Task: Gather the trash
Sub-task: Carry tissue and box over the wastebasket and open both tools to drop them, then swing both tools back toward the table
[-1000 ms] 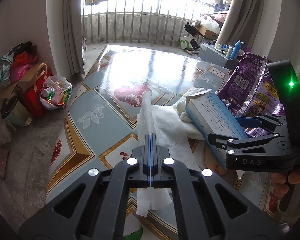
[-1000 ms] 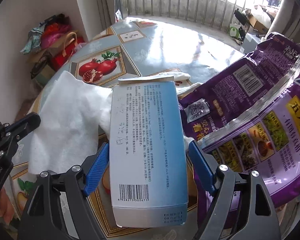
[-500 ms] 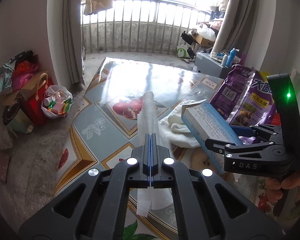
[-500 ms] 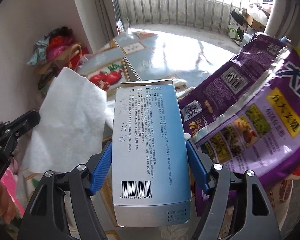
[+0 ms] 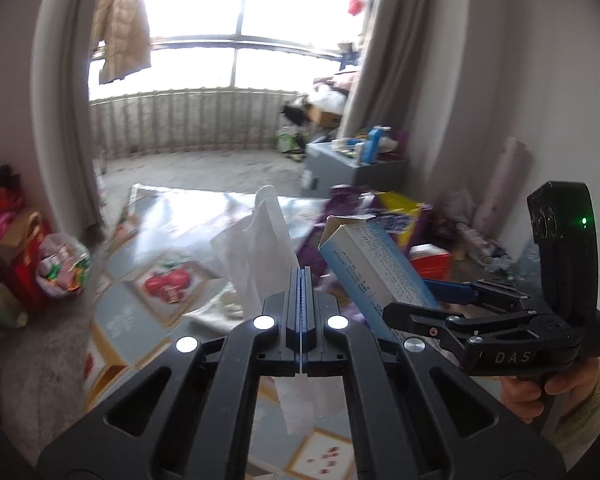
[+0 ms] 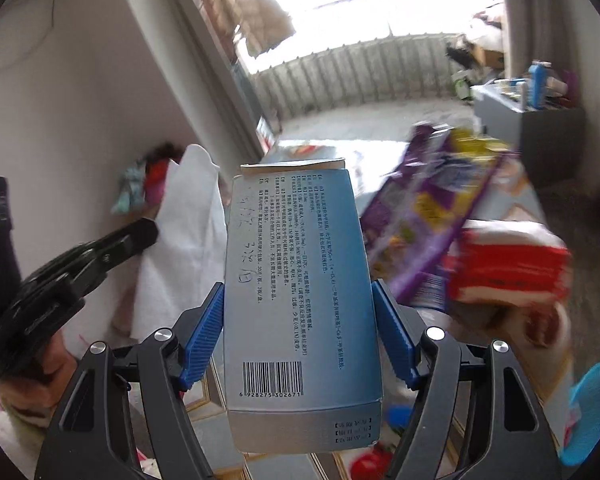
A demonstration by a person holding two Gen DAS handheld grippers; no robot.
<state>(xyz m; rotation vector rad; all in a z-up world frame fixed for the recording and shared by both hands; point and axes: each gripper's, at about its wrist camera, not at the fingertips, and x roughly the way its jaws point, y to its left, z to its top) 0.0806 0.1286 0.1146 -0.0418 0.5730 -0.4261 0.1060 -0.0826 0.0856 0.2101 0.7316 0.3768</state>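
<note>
Above the surface: both claws are hanging in the air over the tiled surface with fruit pictures (image 5: 140,280), each one carrying a piece of trash.
Left claw: the left claw (image 5: 301,280) is closed fully on a thin white paper tissue (image 5: 260,240); the tissue is standing up beyond the jaws and also hanging below them.
Right claw: the right claw (image 6: 298,332) is gripping a long blue-and-white cardboard box with a barcode (image 6: 296,280); its jaws have just been closing a little on the box, and the blue pads are pressing on its two long sides.
Long axis: the box is pointing forward along the fingers, with its open flap at the far end.
Key relation: a plastic bag of colourful wrappers (image 5: 64,262) is lying on the floor, low and to the left of both claws; the left hand is seeming nearer to it. I judge it a possible place for the trash, not a sure one.
Left view only: this bag, and the right claw from the side.
Right view only: the blurred purple snack bag (image 6: 440,208) and a red-and-white pack (image 6: 508,264) remaining beside the box.
</note>
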